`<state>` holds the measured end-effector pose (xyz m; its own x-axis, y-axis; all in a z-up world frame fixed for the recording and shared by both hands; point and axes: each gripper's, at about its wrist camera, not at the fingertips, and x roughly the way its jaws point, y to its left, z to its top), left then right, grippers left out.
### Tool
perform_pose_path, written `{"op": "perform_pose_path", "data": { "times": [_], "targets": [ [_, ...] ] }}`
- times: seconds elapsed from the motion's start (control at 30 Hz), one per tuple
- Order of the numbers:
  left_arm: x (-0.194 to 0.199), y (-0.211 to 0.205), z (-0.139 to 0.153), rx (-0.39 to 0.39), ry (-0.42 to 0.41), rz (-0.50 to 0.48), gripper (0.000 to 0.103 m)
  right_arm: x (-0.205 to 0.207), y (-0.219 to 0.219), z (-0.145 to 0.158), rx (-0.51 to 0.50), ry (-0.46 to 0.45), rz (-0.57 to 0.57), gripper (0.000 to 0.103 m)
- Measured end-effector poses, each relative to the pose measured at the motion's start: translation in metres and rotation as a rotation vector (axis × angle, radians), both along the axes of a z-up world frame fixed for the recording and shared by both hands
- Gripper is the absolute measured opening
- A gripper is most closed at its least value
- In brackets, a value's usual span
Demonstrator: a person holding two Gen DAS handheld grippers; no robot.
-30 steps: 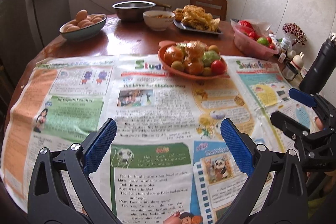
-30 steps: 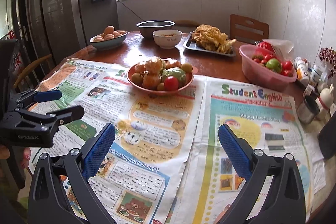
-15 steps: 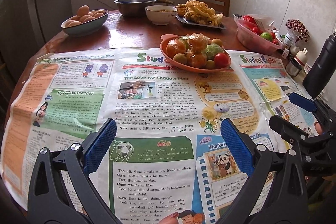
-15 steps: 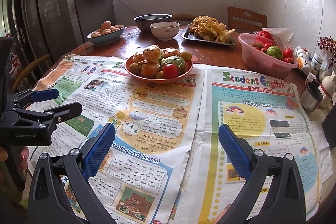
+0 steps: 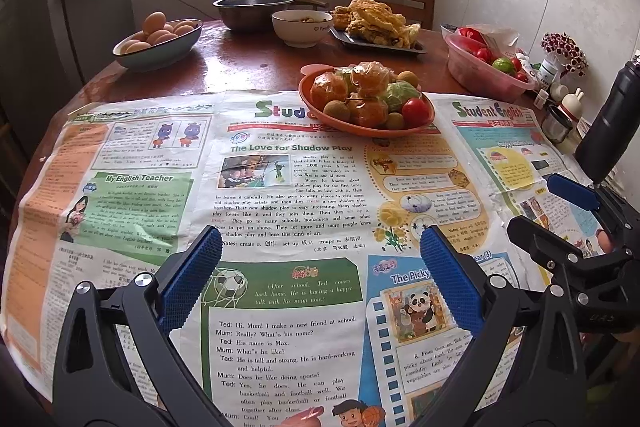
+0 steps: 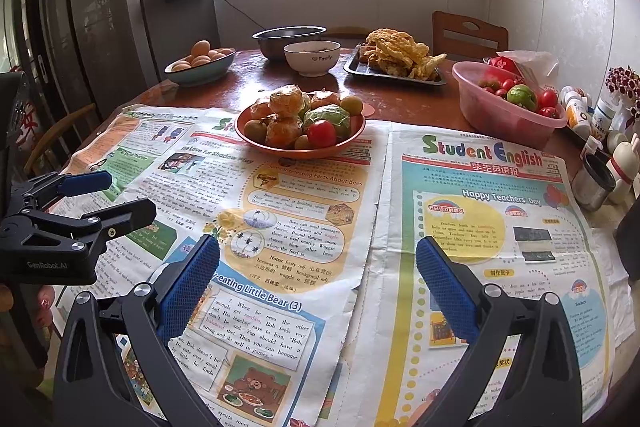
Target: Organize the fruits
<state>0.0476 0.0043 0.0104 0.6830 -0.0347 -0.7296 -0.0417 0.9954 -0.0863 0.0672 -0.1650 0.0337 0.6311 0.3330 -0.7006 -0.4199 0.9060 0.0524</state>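
Resting on the newspaper's (image 6: pixel 312 211) far edge, the round orange plate (image 6: pixel 300 149) of heaped fruit shows no long axis; its small tab handle points away. Cling-wrapped oranges look crinkled, the tomato (image 6: pixel 321 133) glossy. Left gripper (image 5: pixel 320 275) and right gripper (image 6: pixel 318 277) hover empty, jaws spread wide. Both have edged closer since earlier

Fruit plate (image 6: pixel 300 147) sits mid-surface on the newspapers' (image 6: pixel 492 227) far edge. Behind it, toward the far edge: egg bowl (image 6: pixel 200 73) left, fruit tub (image 6: pixel 508 115) right. My grippers hang over the near edge.
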Motion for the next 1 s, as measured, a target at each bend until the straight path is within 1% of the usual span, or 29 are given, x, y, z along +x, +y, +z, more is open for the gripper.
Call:
{"op": "perform_pose_path", "data": {
  "times": [1.0],
  "targets": [
    [0.0016,0.0014,-0.0008,0.007,0.007,0.000,0.093,0.0009,-0.0007,-0.0015,-0.004,0.002,0.002,0.099]
  ]
}}
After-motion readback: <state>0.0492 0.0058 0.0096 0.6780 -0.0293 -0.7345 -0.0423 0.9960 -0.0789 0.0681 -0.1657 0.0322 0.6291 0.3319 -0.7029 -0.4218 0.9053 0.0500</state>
